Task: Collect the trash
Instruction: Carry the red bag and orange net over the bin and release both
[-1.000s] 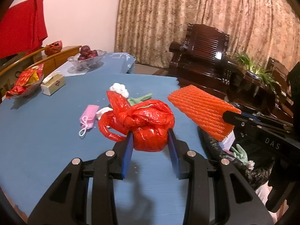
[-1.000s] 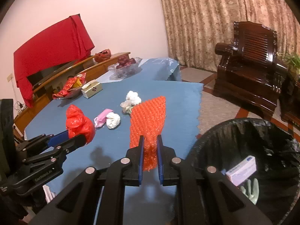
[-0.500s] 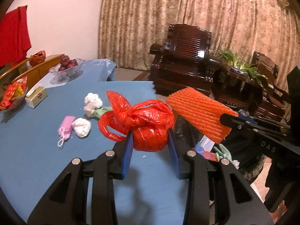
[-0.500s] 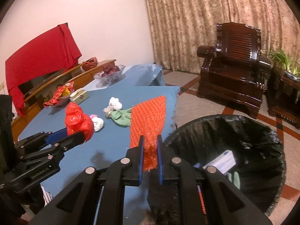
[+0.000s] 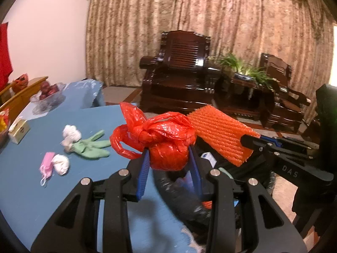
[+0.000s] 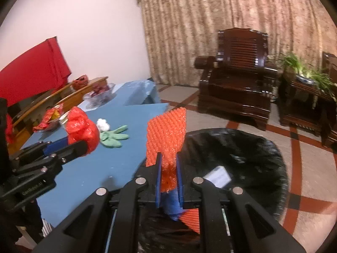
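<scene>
My left gripper (image 5: 168,160) is shut on a knotted red plastic bag (image 5: 164,141) and holds it in the air at the table's edge, over the rim of the black-lined trash bin (image 5: 181,187). My right gripper (image 6: 168,164) is shut on an orange foam net sleeve (image 6: 166,135), held upright over the open bin (image 6: 242,158). The sleeve (image 5: 223,139) and the right gripper (image 5: 252,142) show at the right of the left wrist view. The red bag (image 6: 82,128) shows left in the right wrist view. A white box (image 6: 217,176) lies in the bin.
On the blue table (image 5: 31,185) lie a green glove (image 5: 90,147), two white paper wads (image 5: 71,133), a pink mask (image 5: 47,164), a tissue box (image 5: 19,131) and a fruit bowl (image 5: 48,97). A dark wooden armchair (image 6: 236,78) and plant stand (image 6: 305,97) are behind.
Both grippers have swung right with their loads, from over the table to over the trash bin. The bin now fills the lower part of both views.
</scene>
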A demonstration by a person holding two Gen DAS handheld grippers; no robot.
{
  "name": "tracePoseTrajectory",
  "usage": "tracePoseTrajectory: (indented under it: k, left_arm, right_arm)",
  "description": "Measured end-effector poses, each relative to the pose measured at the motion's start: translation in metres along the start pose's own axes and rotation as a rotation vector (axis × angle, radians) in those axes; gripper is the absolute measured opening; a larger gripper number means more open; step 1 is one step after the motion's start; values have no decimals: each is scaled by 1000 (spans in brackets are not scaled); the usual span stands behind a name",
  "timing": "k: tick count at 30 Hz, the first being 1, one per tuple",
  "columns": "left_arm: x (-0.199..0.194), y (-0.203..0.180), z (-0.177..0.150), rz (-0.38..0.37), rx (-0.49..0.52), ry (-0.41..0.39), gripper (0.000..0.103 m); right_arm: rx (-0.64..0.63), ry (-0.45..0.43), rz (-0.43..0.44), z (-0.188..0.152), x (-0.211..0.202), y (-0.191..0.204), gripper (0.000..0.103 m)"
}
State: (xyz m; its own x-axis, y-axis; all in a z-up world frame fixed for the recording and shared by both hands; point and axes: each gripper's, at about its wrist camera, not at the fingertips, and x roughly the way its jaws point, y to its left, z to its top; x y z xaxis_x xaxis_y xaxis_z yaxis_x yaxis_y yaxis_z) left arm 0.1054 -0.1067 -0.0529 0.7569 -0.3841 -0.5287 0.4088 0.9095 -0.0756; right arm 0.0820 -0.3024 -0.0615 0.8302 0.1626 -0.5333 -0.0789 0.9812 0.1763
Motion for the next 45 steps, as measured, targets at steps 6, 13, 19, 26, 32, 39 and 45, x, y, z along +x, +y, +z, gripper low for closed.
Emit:
tracePoseTrajectory:
  k: [6,13,19,26,32,39,45]
  left_arm:
    - [17,-31,7,-64,47,-1,34]
    - [50,-60,6,-123,85,40,35]
    - [86,-77,4,-157,111,89,35]
    - [111,-76,4,-191,104,136,61]
    - [94,-44,4,-128,55,96,83]
    - [59,9,4,1,-11,58,91]
    - [23,59,-8,137,-57,29,91]
  right_arm:
    - [36,-8,-75,-4,-12,-33,12]
    - [58,25,-157,-14,-5,-65,12]
    - [83,53,-192,-25,5,-86,12]
    - [81,84,-229,-34,14,-96,42]
    - [58,57,-271,-35,4,-89,96]
    - [45,43,-261,-32,0,-71,97]
    - [10,49,-196,-28,11,-38,97]
